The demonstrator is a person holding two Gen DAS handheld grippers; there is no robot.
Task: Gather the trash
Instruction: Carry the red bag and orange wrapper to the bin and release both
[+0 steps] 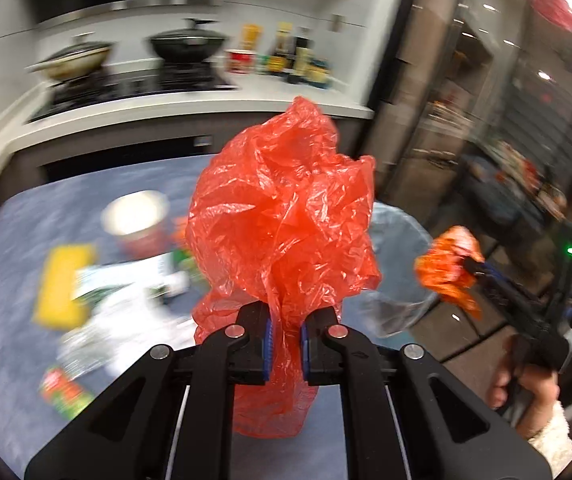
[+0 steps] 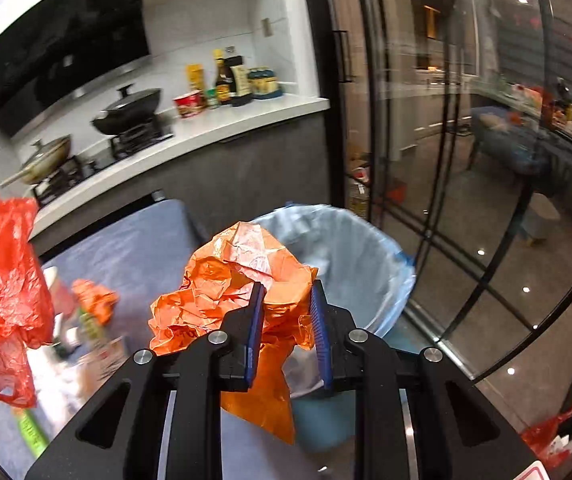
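I have the left gripper (image 1: 286, 330) clamped on a red plastic bag (image 1: 281, 216) and the right gripper (image 2: 288, 312) pinching an orange wrapper (image 2: 225, 284) beside the lined bin (image 2: 350, 256), neither dropped in yet, with a cup (image 1: 135, 216) and more litter waiting on the blue table (image 1: 1, 280) left of the bin.

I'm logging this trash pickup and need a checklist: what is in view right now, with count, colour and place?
Plastic bag: one, red, held in left tongs.
Crumpled wrapper: one, orange, held in right tongs.
Trash bin: one, pale blue liner, beside the table.
Table: one, blue cloth, littered.
Cup: one, red and white, on table.
Yellow packet: one, on table, blurred.
Woks: two, on the stove.
Bottles and jars: several, on the counter.
Left tongs: black, blue pads.
Right tongs: black, blue pads.
Hand: one, gripping the right tongs' handle.
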